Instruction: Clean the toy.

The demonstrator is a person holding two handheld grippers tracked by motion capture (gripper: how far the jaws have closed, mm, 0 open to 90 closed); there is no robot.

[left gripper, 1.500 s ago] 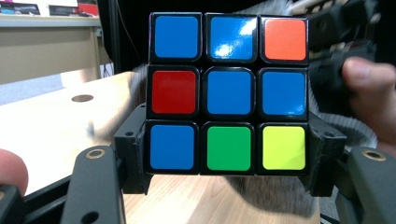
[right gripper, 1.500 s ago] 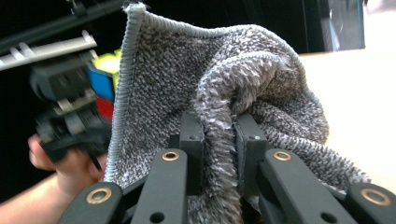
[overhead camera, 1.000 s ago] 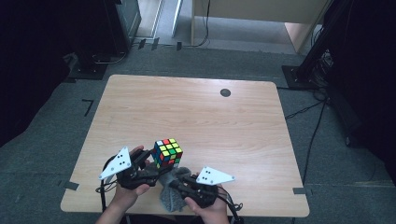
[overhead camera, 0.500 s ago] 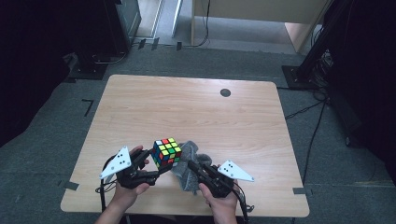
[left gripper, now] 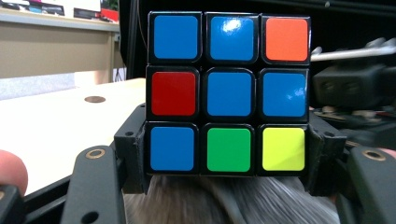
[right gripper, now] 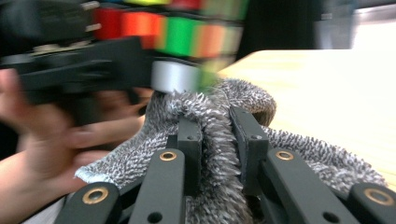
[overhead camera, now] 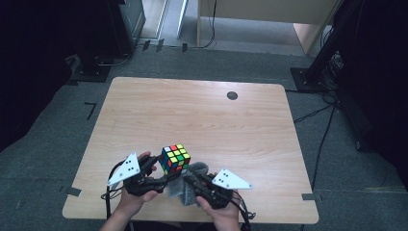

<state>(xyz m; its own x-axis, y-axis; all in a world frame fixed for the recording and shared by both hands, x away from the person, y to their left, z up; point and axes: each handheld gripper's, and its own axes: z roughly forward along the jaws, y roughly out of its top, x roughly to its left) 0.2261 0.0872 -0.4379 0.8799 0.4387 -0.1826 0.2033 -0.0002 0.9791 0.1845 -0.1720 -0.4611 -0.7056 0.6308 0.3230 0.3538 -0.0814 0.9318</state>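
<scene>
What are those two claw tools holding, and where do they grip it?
The left gripper clamps the cube by the two sides of its bottom layer. The right gripper pinches a bunched fold of the grey cloth.

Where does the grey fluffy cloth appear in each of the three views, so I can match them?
High view: the grey fluffy cloth lies low and centre, between both hands.
Left gripper view: bottom edge, under the cube.
Right gripper view: lower centre, pinched between the black jaws.
Shared landmark: the multicoloured puzzle cube.
</scene>
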